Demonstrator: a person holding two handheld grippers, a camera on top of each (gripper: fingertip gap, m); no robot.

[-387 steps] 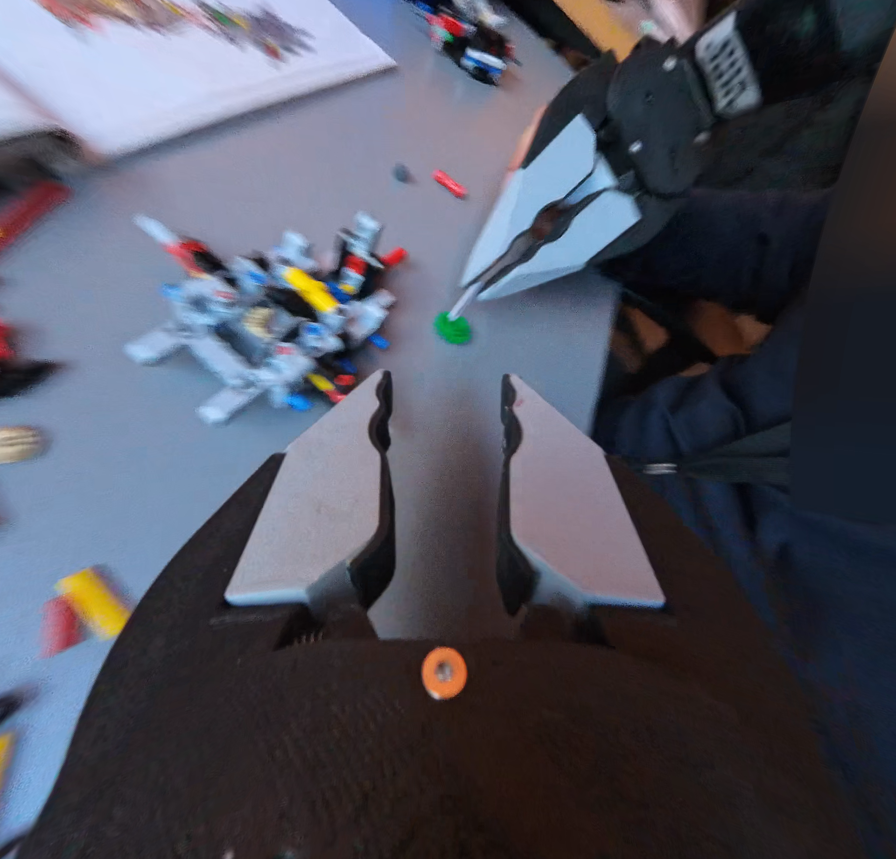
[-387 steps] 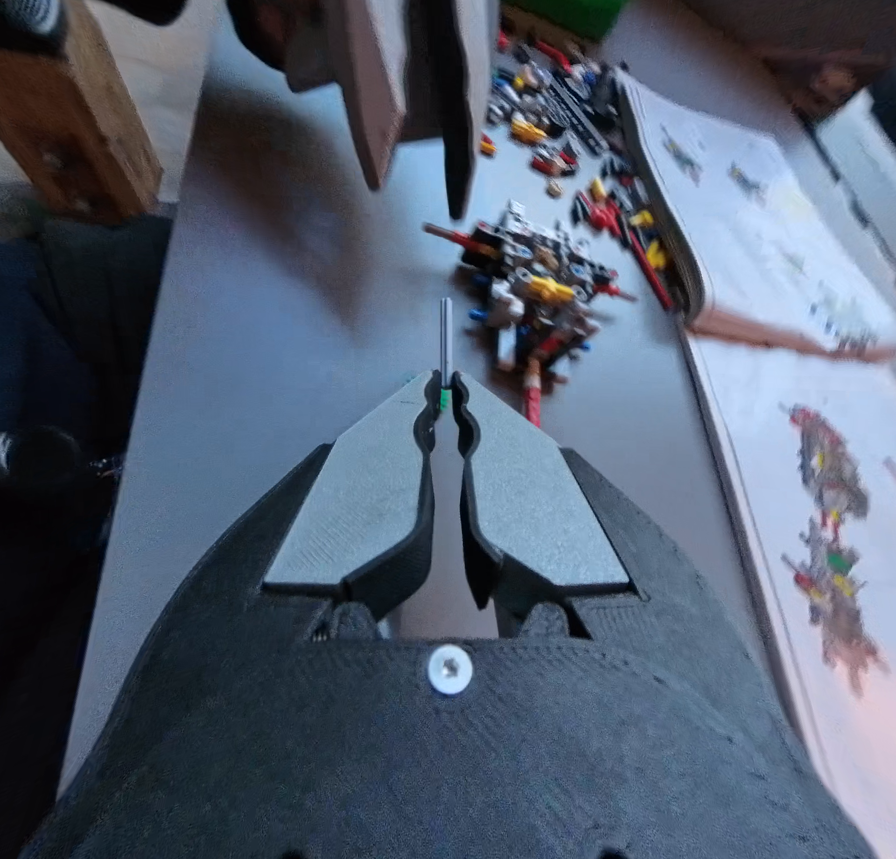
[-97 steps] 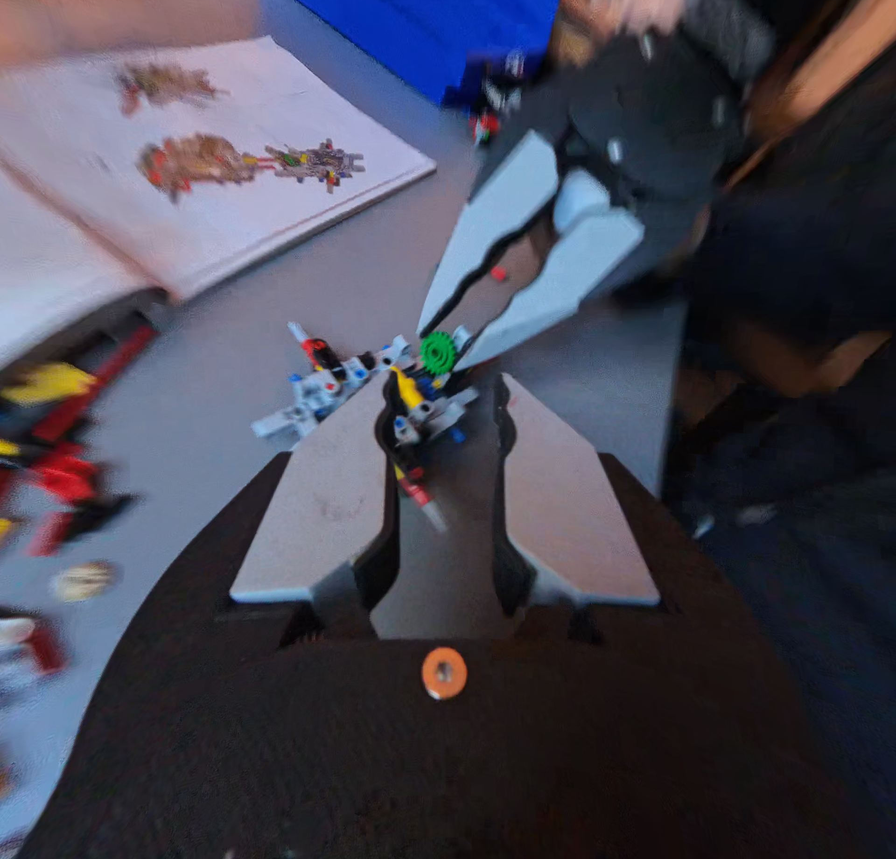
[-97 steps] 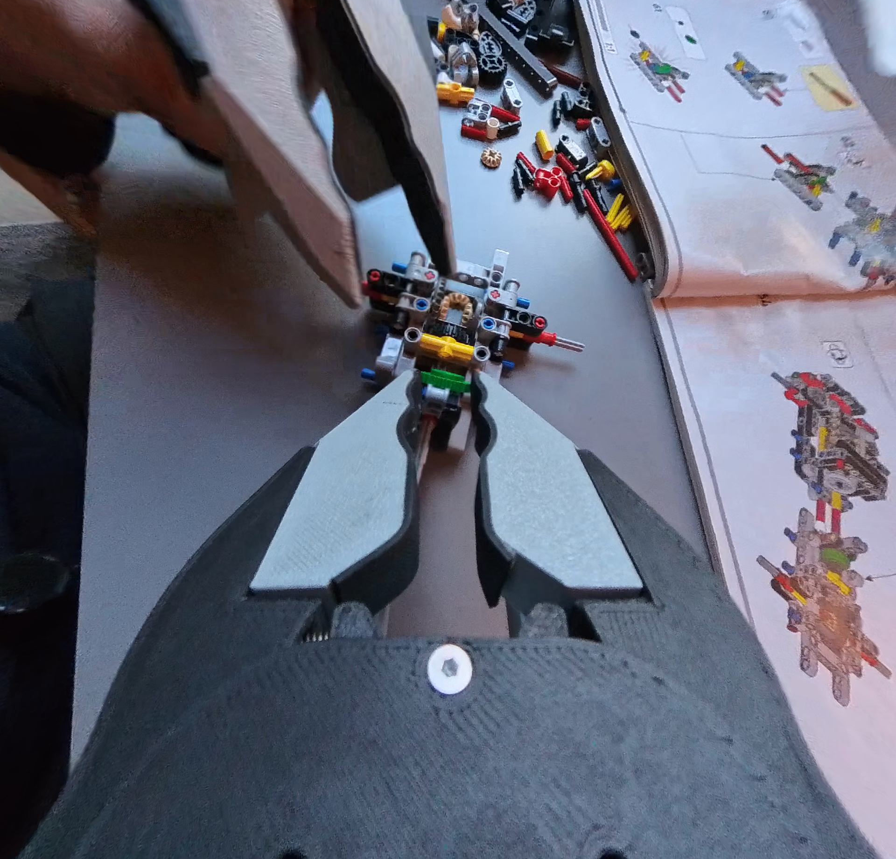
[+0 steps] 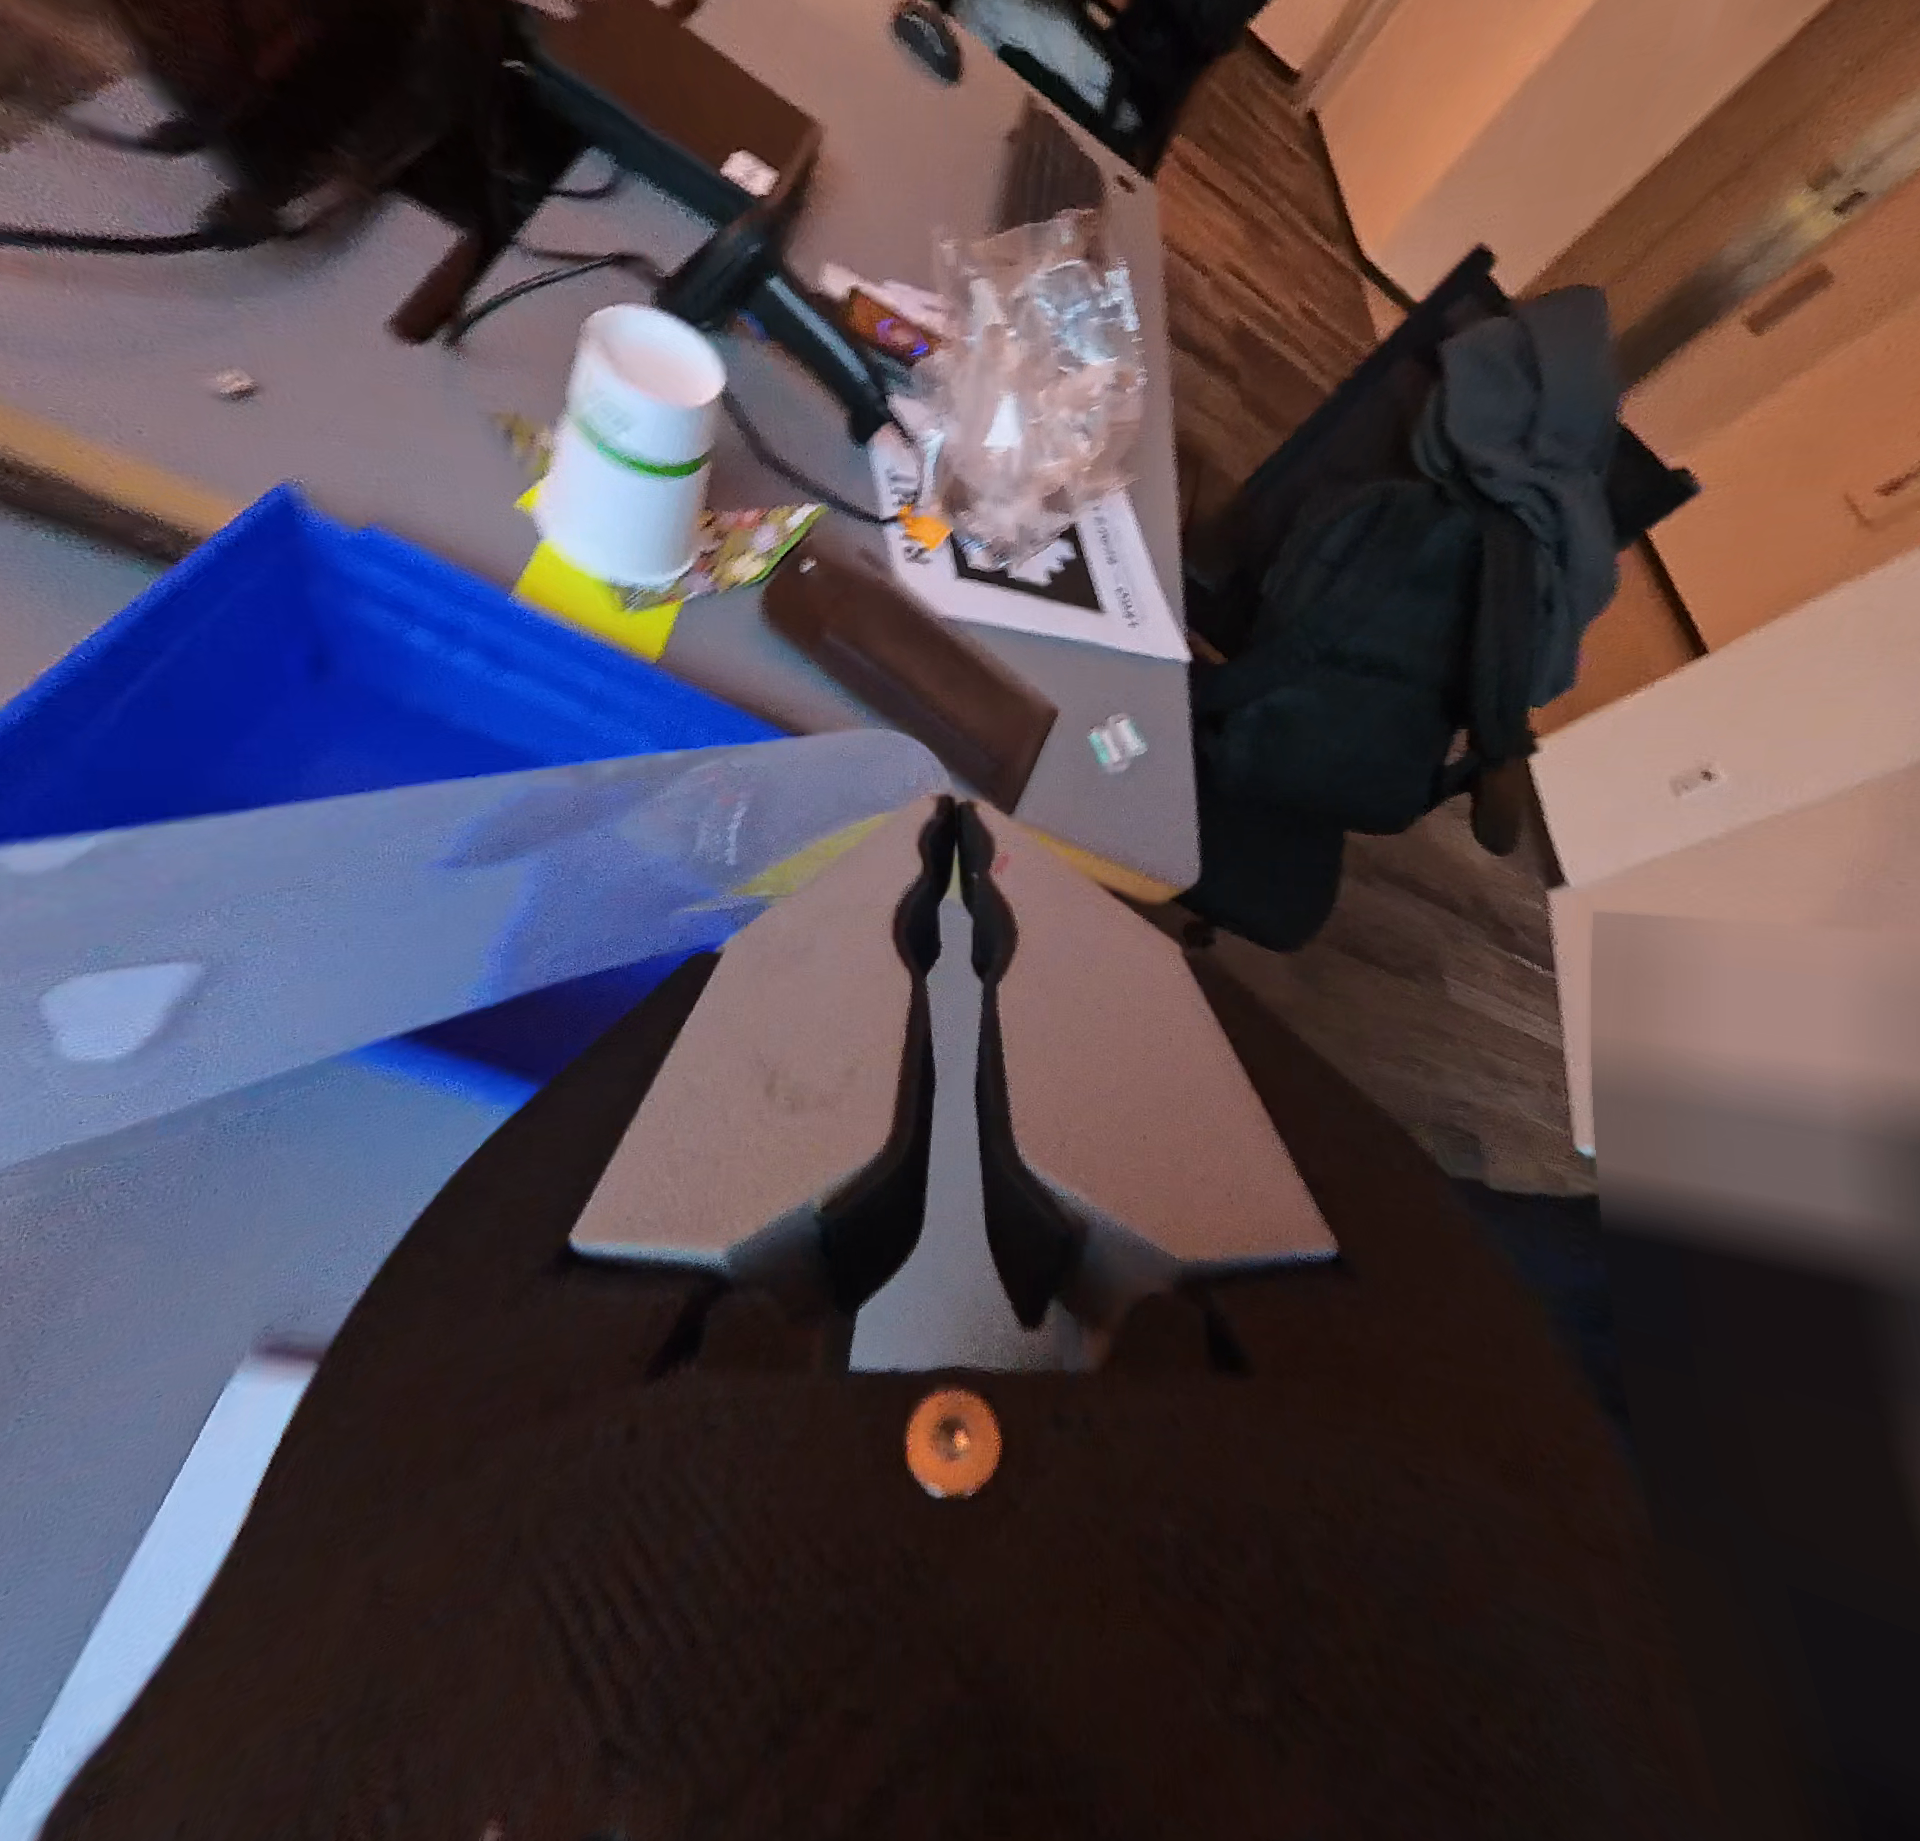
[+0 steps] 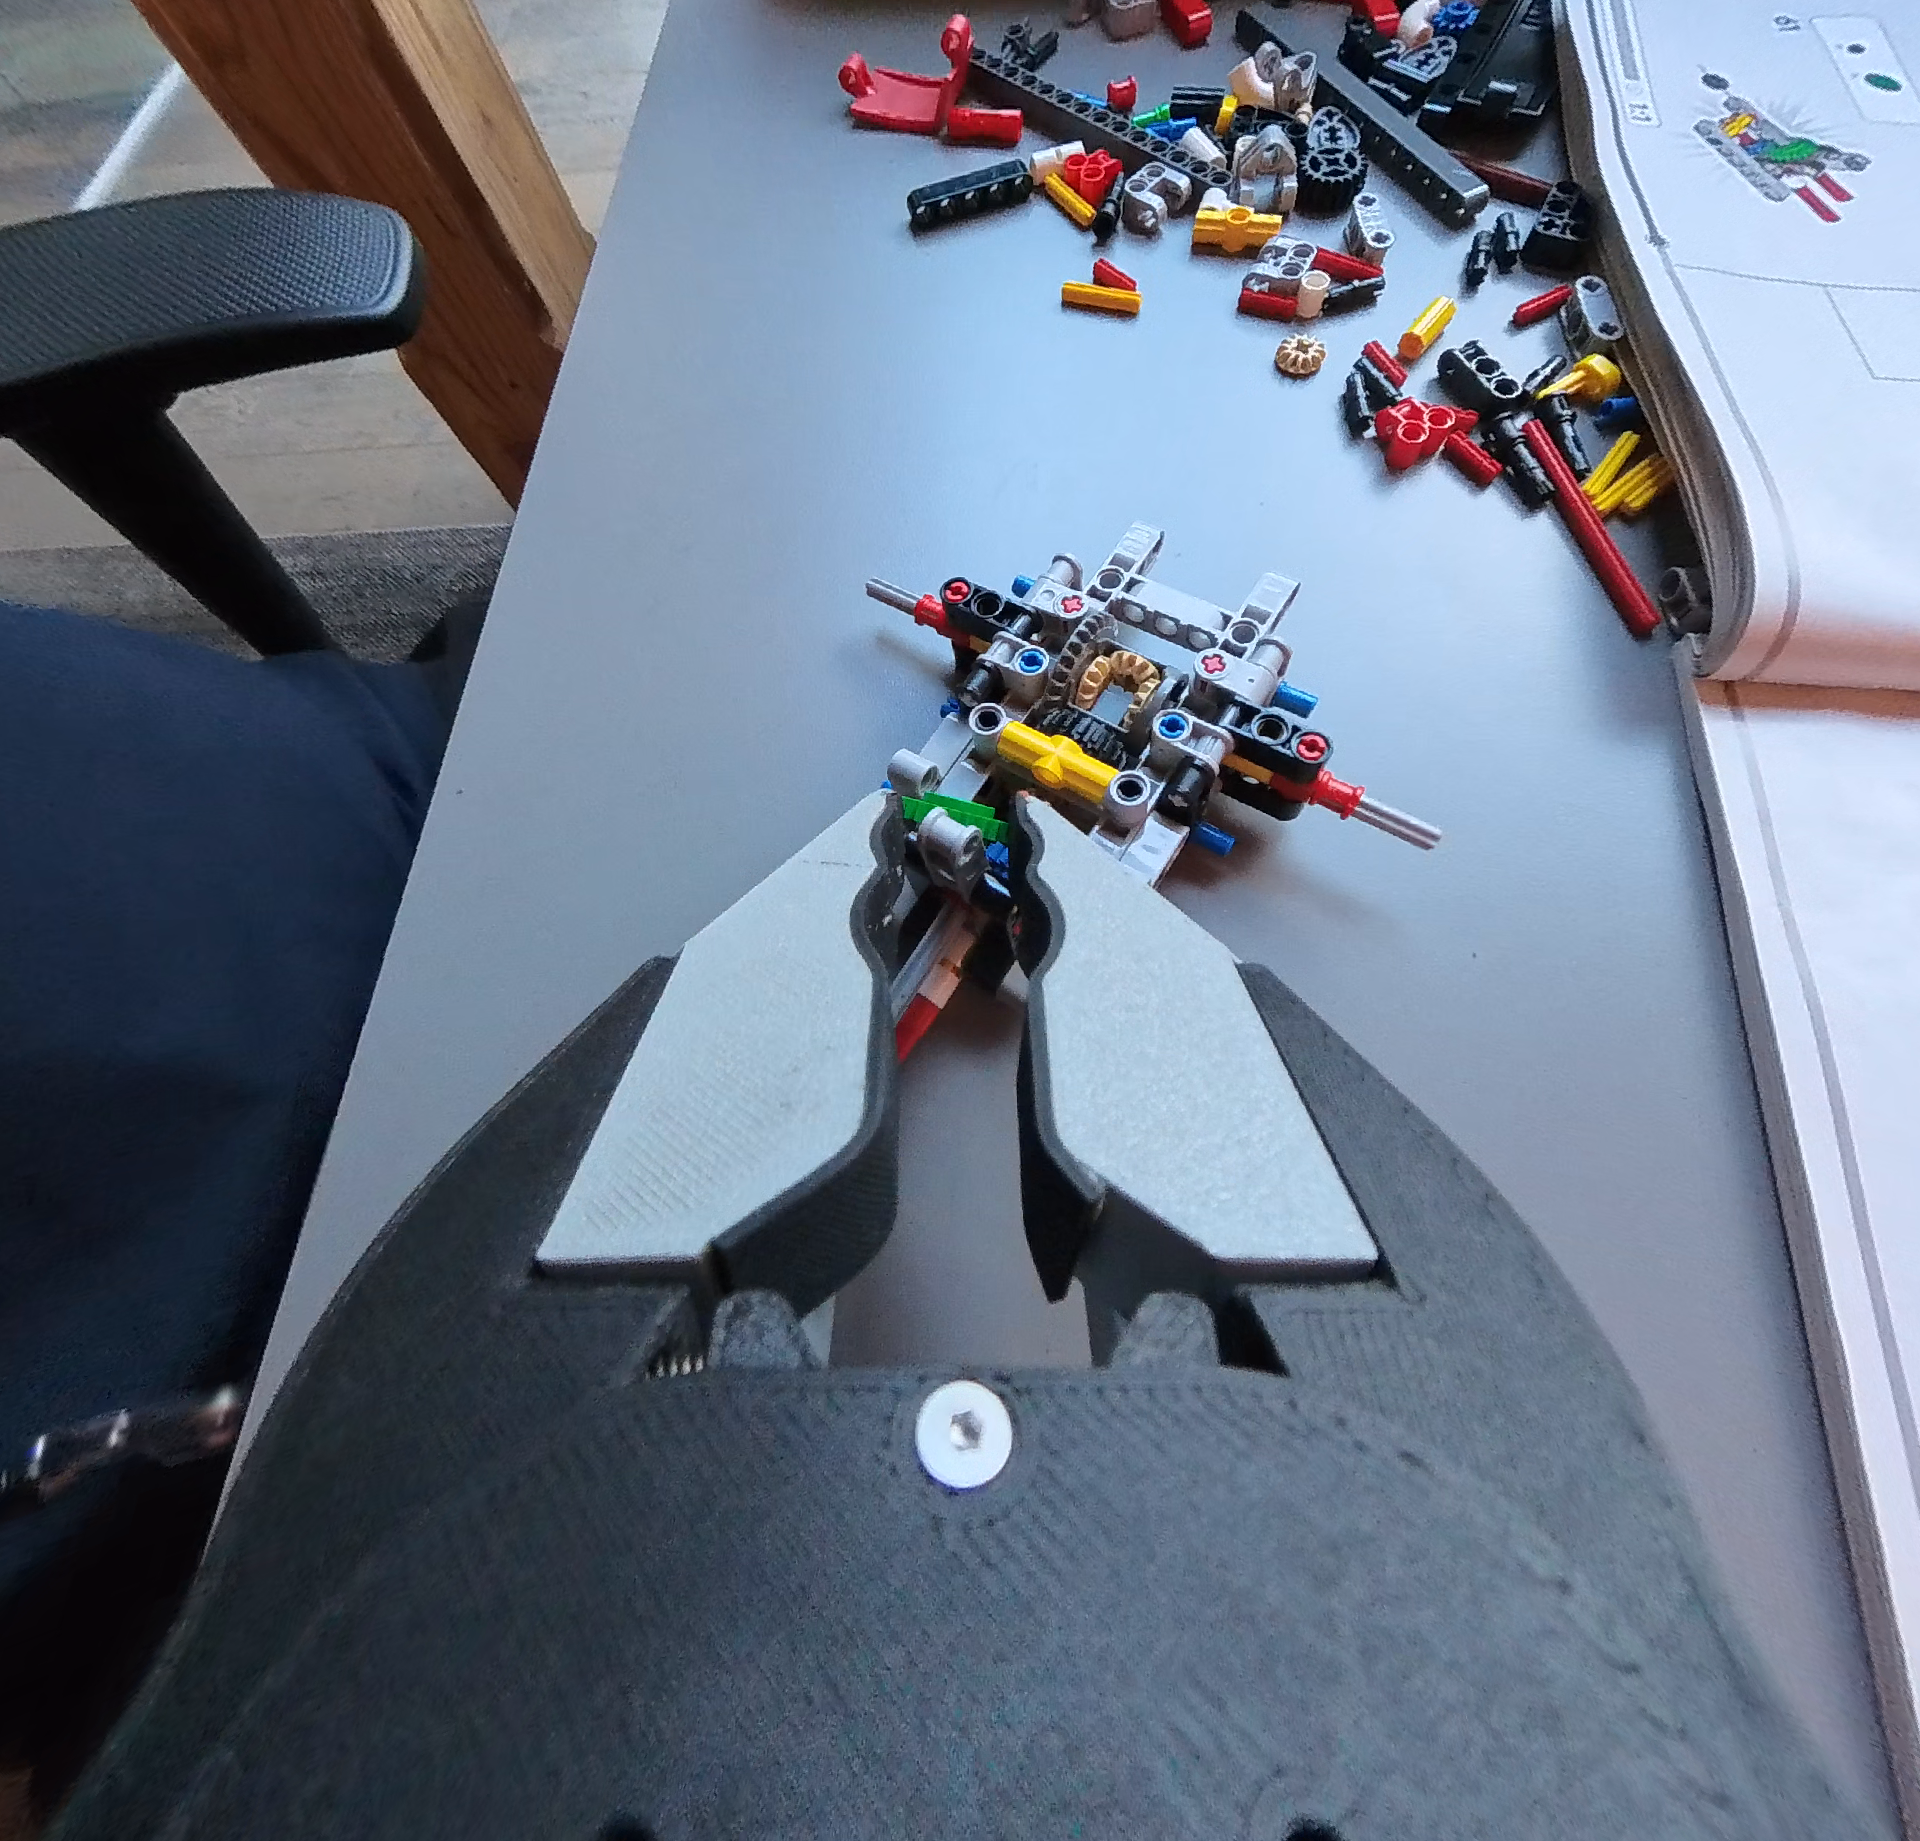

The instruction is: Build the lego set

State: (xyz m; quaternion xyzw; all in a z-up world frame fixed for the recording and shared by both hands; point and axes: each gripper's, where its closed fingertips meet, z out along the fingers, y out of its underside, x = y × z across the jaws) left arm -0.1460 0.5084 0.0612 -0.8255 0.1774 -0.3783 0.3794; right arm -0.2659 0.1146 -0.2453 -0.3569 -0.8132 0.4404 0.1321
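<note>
Where open before, left jaws together.

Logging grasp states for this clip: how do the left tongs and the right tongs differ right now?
The left tongs have their tips together, pinching the corner of a translucent sheet; the right tongs stand apart around the rear of the brick assembly. The left tongs are raised, facing a blue bin and paper cup; the right tongs sit low on the grey table. Both share grey fingers with wavy black pads.
</note>
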